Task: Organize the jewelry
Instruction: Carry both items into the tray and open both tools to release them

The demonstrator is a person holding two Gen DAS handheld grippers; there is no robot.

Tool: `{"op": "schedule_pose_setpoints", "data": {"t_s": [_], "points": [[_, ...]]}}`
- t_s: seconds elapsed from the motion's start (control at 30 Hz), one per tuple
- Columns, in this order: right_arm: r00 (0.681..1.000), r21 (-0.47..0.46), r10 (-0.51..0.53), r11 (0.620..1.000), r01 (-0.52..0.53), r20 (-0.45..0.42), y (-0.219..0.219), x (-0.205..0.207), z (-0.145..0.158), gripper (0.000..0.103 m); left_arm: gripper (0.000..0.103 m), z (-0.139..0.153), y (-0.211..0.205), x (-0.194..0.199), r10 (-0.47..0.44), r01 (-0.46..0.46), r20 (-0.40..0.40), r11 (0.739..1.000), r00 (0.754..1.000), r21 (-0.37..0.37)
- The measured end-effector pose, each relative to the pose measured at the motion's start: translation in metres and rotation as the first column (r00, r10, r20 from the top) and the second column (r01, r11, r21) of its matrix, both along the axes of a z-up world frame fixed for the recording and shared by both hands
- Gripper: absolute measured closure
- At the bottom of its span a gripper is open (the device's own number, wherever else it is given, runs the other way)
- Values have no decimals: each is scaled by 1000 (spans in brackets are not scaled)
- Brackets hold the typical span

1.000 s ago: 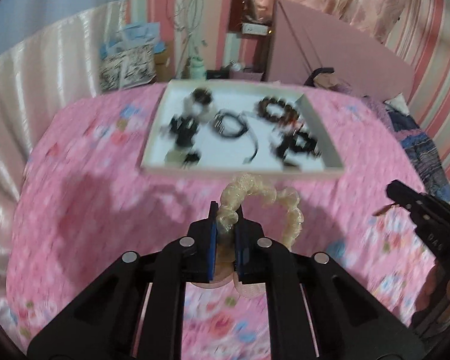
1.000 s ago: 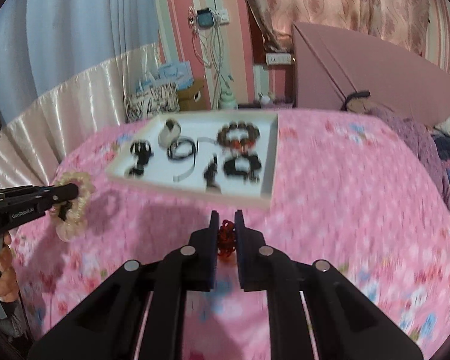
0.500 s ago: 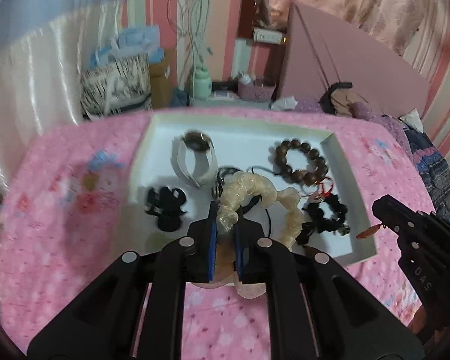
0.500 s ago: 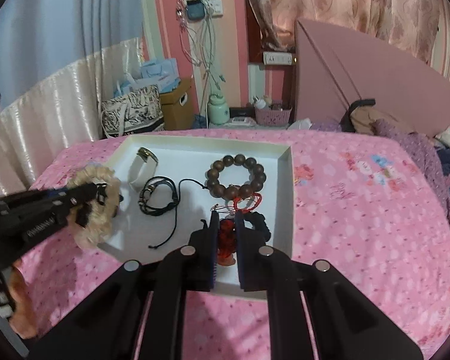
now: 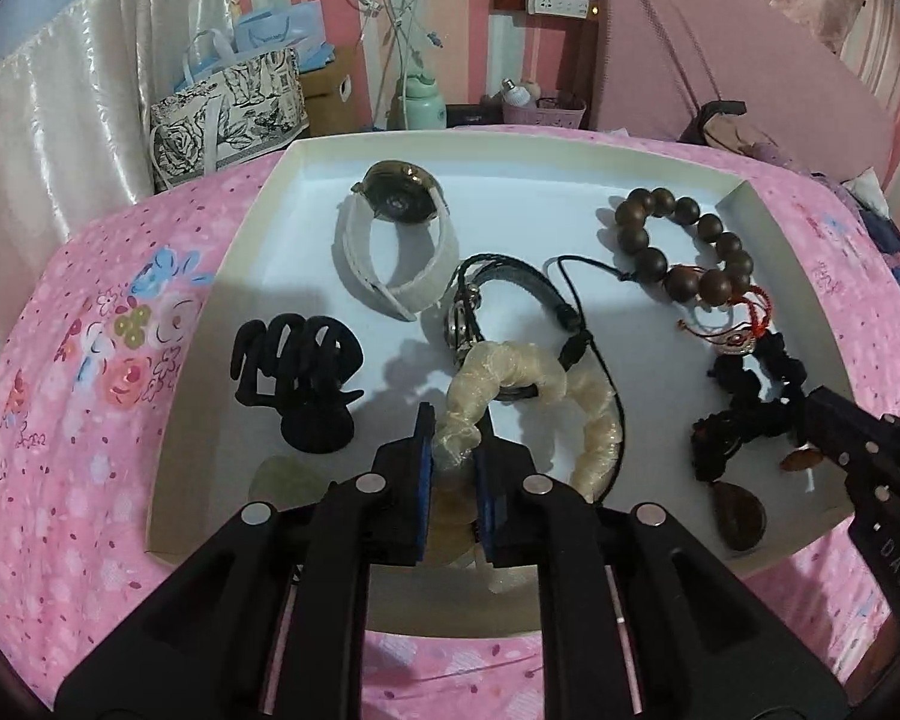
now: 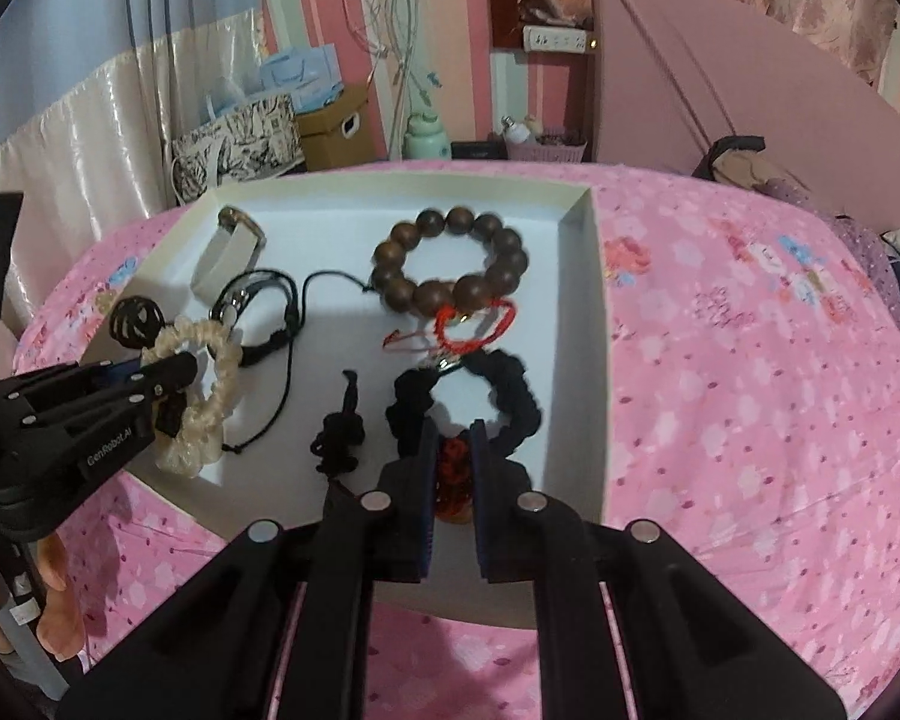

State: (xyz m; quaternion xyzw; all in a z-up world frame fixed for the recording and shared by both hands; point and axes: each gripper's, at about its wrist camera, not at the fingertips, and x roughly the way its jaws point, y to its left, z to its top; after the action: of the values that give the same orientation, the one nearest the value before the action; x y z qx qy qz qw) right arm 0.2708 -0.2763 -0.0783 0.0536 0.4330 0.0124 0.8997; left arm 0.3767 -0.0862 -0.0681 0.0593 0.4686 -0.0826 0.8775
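A white tray [image 5: 282,192] lies on the pink bedspread. My left gripper [image 5: 455,438] is shut on a cream scrunchie [image 5: 594,420] and holds it over the tray's near middle; it also shows in the right wrist view [image 6: 201,408]. My right gripper [image 6: 453,450] is shut on a small red beaded piece [image 6: 453,471] over the tray's near right part, by a black scrunchie [image 6: 510,396]. In the tray lie a white-strapped watch [image 5: 399,234], a brown bead bracelet [image 5: 678,246], a black cord bracelet [image 5: 510,282], a black hair claw [image 5: 300,372] and a red cord charm [image 5: 744,330].
The pink floral bedspread [image 6: 750,390] surrounds the tray. Behind the bed stand a patterned gift bag [image 5: 228,108], a cardboard box [image 6: 336,126] and a green bottle [image 6: 427,135]. A pink headboard [image 6: 720,78] rises at the right. A dark oval pendant [image 5: 741,516] lies near the tray's front right.
Both grippers have moved forward from above the bedspread to over the tray, each still holding its piece. The tray now fills both views.
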Motion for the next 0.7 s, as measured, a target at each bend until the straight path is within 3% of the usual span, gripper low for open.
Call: {"op": "schedule_pose_setpoints", "data": {"t_s": [0.27, 0.7], "points": [[999, 2, -3, 1000, 3, -36, 0, 7, -16, 93, 82, -7, 0, 4, 8, -8, -2, 1000, 1000, 20], [1000, -4, -9, 1000, 9, -5, 0, 2, -19, 92, 63, -9, 8, -4, 21, -21, 14, 999, 1000, 31]]}}
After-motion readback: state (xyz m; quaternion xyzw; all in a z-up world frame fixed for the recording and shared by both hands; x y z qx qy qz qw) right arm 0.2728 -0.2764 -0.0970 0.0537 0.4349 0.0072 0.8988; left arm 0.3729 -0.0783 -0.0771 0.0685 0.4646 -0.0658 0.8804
